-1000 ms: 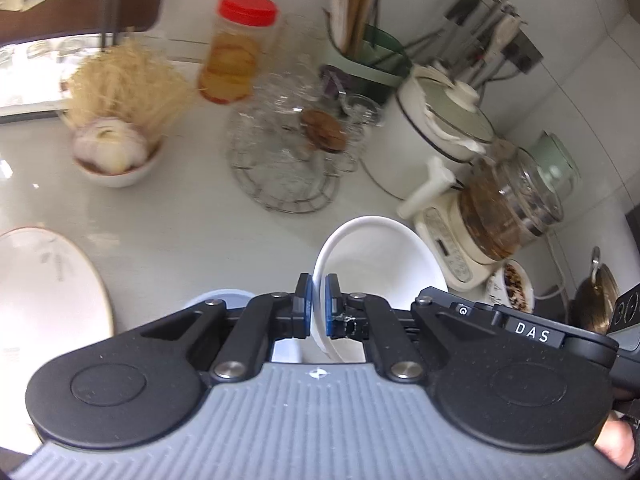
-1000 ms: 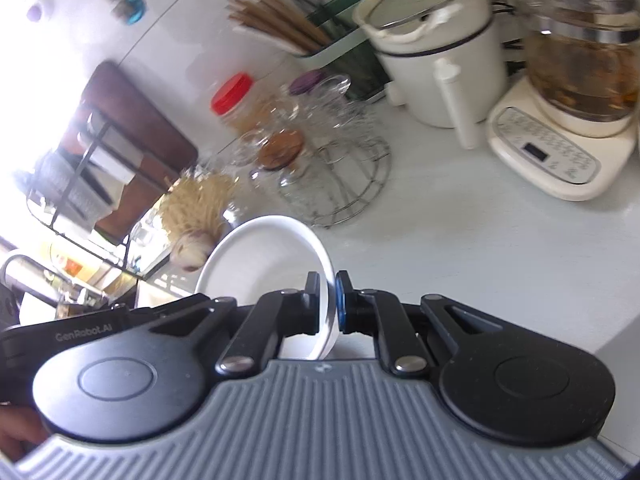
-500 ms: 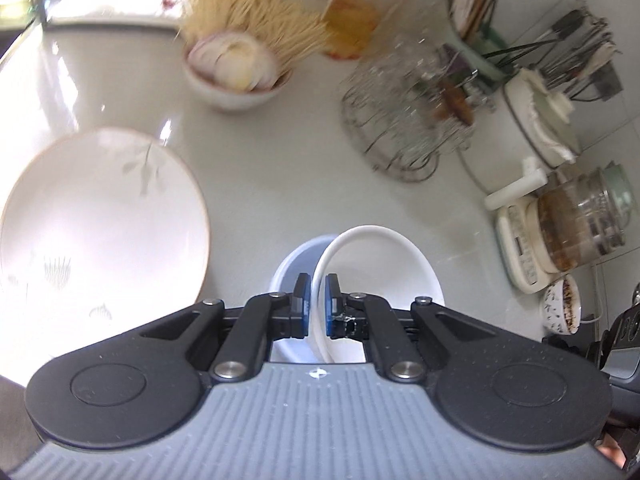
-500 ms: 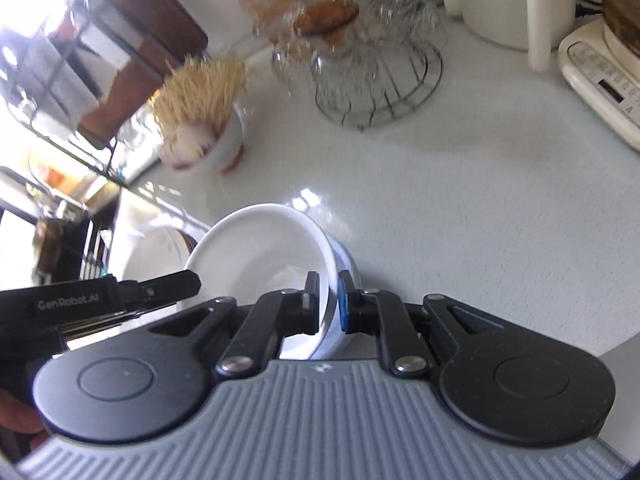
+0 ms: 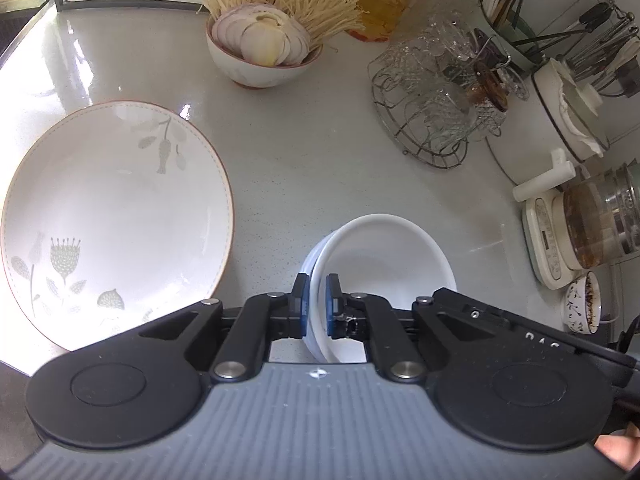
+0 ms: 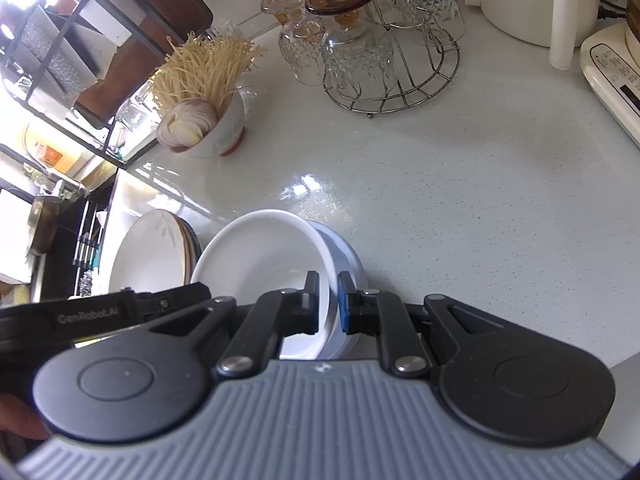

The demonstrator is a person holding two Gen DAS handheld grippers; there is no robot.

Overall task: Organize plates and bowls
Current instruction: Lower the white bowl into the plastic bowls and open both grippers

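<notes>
A white bowl [image 5: 384, 256] [image 6: 260, 256] sits nested, slightly tilted, in a pale blue bowl [image 5: 309, 258] [image 6: 349, 258] on the grey counter. My left gripper [image 5: 316, 298] is shut on the white bowl's left rim. On the opposite rim my right gripper [image 6: 329, 300] is shut too, one pad inside and one outside. Left of the bowls lies a large white plate [image 5: 116, 216] with a grey flower print and a red edge; in the right wrist view it tops a stack of plates [image 6: 148, 256].
A bowl of noodles and sliced onion [image 5: 260, 52] stands at the back. A wire rack of glasses [image 5: 436, 96], a white pot [image 5: 552, 120], a glass kettle [image 5: 592, 220] and a small cup [image 5: 584, 304] line the right side. The counter edge runs along the left.
Both grippers came down together with the white bowl, which went from hanging above the counter to resting in the pale blue bowl. The flowered plate came into fuller view.
</notes>
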